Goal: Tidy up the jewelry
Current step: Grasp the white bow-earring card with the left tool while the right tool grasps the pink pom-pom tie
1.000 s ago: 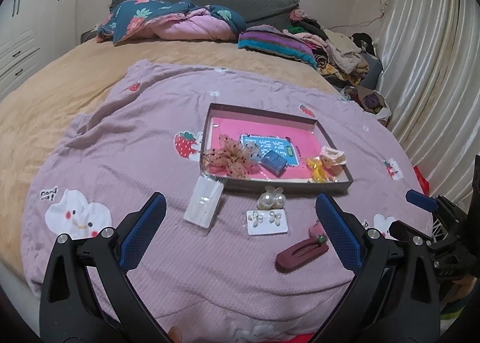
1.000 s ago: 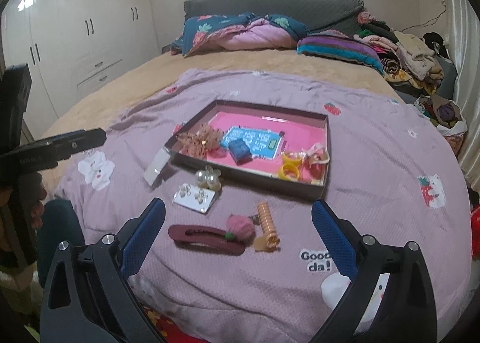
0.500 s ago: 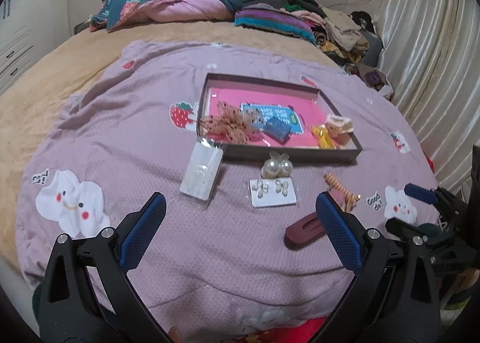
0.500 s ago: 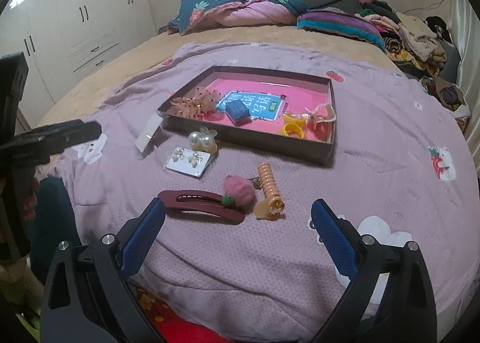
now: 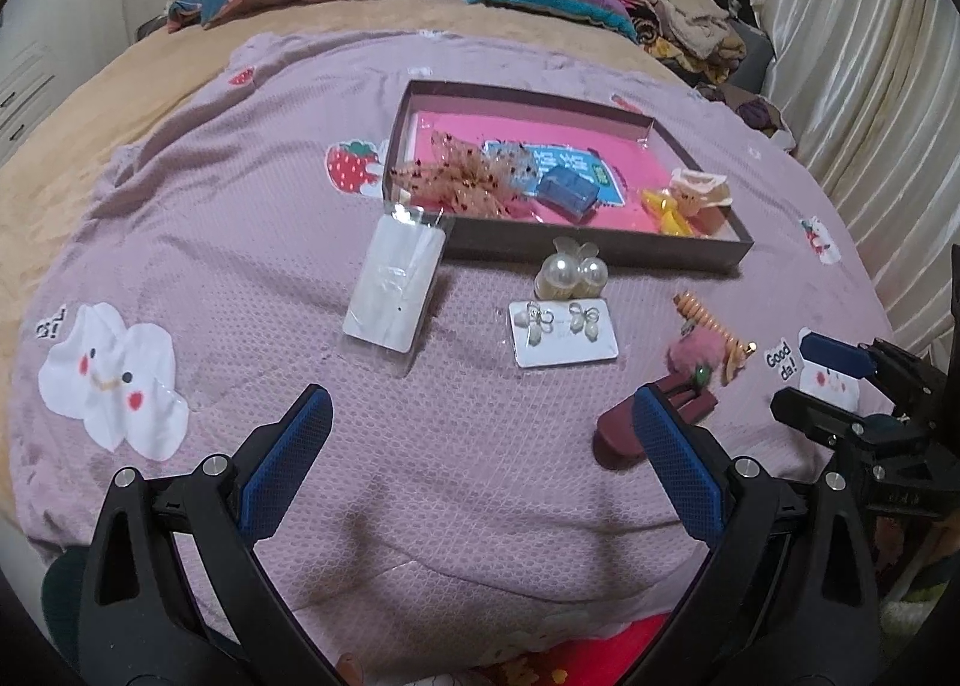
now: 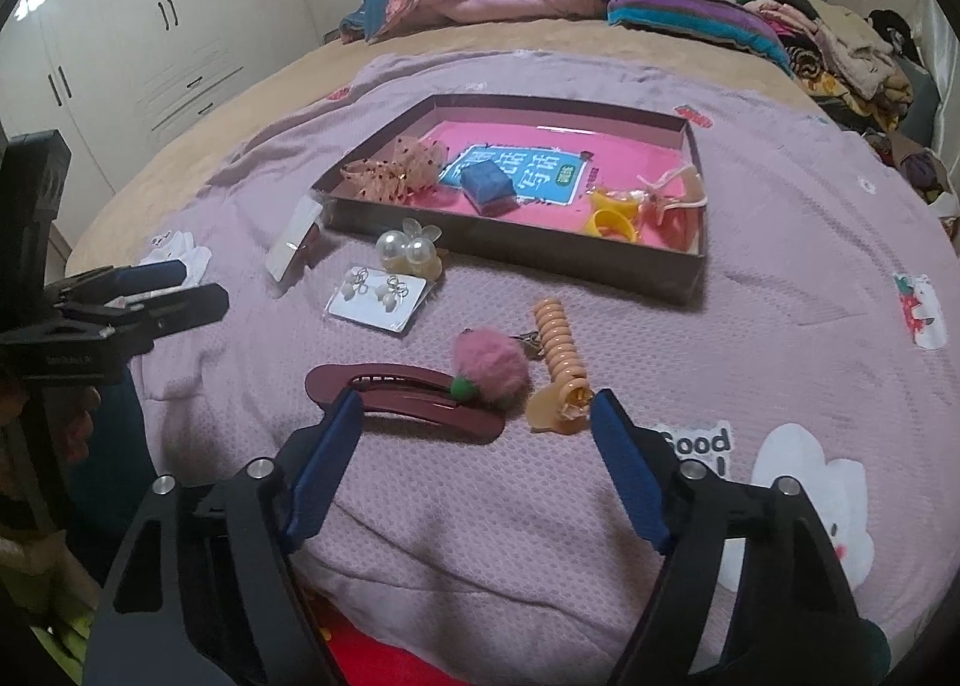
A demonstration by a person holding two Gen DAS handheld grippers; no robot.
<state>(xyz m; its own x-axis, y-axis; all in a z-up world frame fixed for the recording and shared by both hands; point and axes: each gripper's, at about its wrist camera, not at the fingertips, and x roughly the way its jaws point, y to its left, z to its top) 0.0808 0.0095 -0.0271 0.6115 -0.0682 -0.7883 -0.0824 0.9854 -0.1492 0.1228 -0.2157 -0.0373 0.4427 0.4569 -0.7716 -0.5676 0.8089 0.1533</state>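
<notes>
A brown tray (image 5: 594, 252) with a pink lining sits on the lilac blanket and holds a bow, a blue box and yellow rings. Loose in front of it lie a white packet (image 5: 396, 290), a pearl clip (image 5: 570, 272), an earring card (image 5: 561, 329), an orange spiral clip (image 6: 558, 368), a pink pompom (image 6: 489, 365) and a maroon hair clip (image 6: 408, 392). My left gripper (image 5: 480, 416) hovers open, well short of the card and packet. My right gripper (image 6: 477, 410) is closing just above the blanket. The maroon clip's near end and the orange clip's base lie between its fingertips, untouched.
Each gripper shows in the other's view: the right gripper (image 5: 804, 380) and the left gripper (image 6: 198, 284). Folded quilts and heaped clothes (image 5: 678, 20) fill the head of the bed. White wardrobes (image 6: 150, 44) stand to the left, a curtain (image 5: 870, 104) to the right.
Both grippers have come down and tipped toward the blanket, so the loose pieces look larger and nearer. The right gripper's jaws have narrowed. No piece of jewelry has moved.
</notes>
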